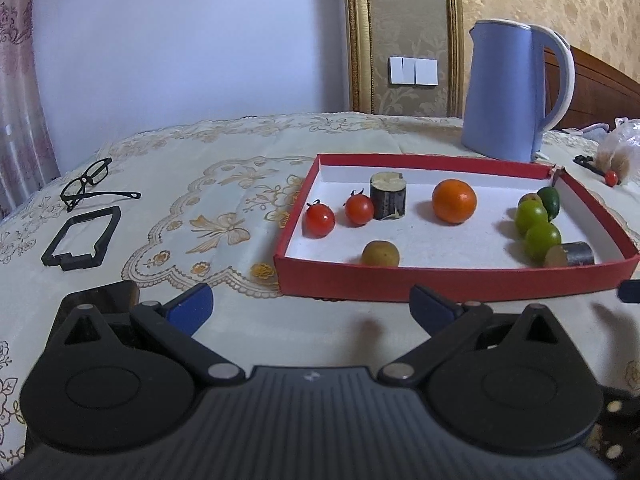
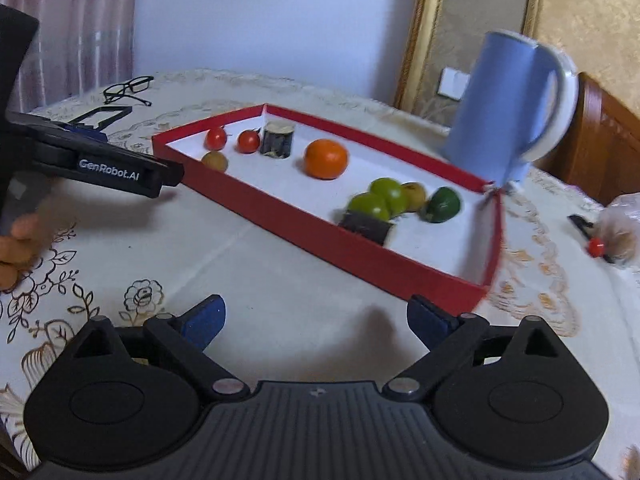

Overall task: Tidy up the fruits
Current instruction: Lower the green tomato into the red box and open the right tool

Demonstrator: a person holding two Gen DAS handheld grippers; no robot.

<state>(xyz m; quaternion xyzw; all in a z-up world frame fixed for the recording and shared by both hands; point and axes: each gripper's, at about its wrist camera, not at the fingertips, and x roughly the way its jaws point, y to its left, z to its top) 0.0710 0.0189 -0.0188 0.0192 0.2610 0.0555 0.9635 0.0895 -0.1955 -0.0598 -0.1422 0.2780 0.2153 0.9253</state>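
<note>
A red tray (image 1: 440, 282) (image 2: 304, 232) with a white floor lies on the table. It holds two cherry tomatoes (image 1: 319, 219) (image 2: 216, 138), an orange (image 1: 454, 201) (image 2: 325, 159), a brownish fruit (image 1: 380, 254) (image 2: 215, 160), several green fruits (image 1: 531, 216) (image 2: 386, 192) and two dark cane pieces (image 1: 387, 201) (image 2: 277, 139). My left gripper (image 1: 312, 308) is open and empty just in front of the tray's near wall; it also shows from the side in the right wrist view (image 2: 120, 172). My right gripper (image 2: 316, 318) is open and empty, short of the tray's near right corner.
A blue kettle (image 1: 516, 88) (image 2: 512, 108) stands behind the tray. Black glasses (image 1: 90, 182) (image 2: 128, 89) and a black frame (image 1: 82, 240) lie at the left. A plastic bag (image 1: 618, 152) and a small red fruit (image 1: 610, 177) (image 2: 595, 245) lie at the right.
</note>
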